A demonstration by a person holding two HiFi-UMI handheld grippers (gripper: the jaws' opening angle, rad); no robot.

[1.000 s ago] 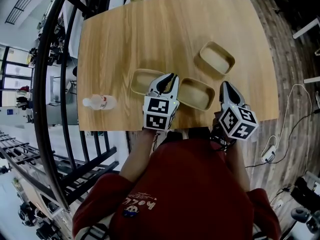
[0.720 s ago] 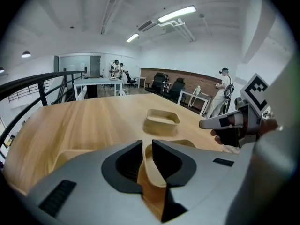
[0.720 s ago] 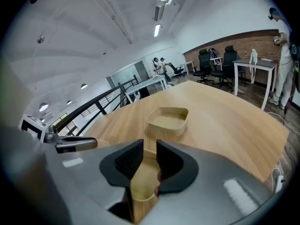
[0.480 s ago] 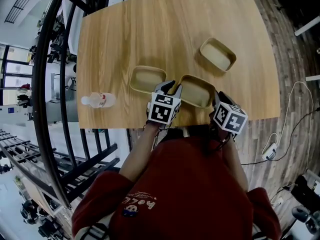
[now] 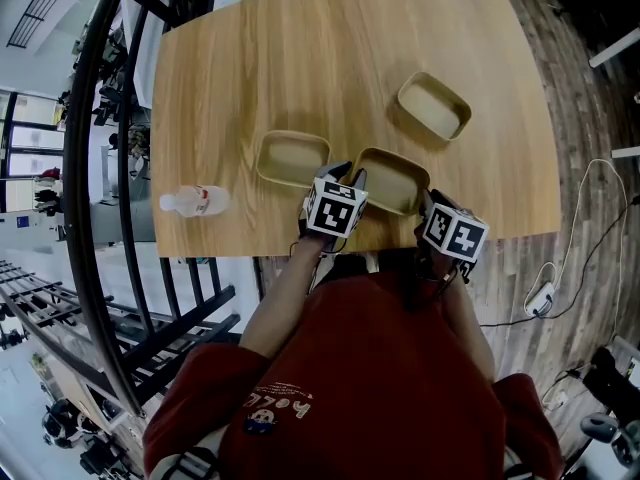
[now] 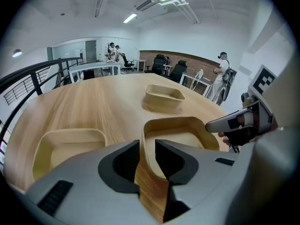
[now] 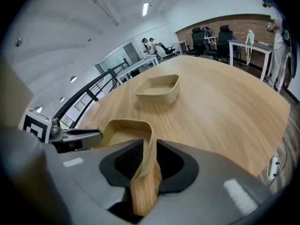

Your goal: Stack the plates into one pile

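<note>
Three shallow tan plates lie on the wooden table [image 5: 330, 58]. The near plate [image 5: 390, 180] sits by the front edge, a second plate [image 5: 292, 158] to its left, a third plate [image 5: 433, 106] farther back on the right. My left gripper [image 5: 345, 175] is at the near plate's left wall [image 6: 144, 146]. Its jaws straddle that wall and are opening, with a gap on the inner side. My right gripper [image 5: 428, 200] straddles the plate's right wall [image 7: 146, 144]; the wall nearly fills the space between its open jaws.
A plastic water bottle [image 5: 197, 201] lies near the table's front-left edge. A black railing [image 5: 100, 168] runs along the left of the table. Beyond the far edge are desks, office chairs and people [image 6: 220, 76].
Both grippers came down toward the table and opened. They were shut above the near plate; now each straddles one of its side walls.
</note>
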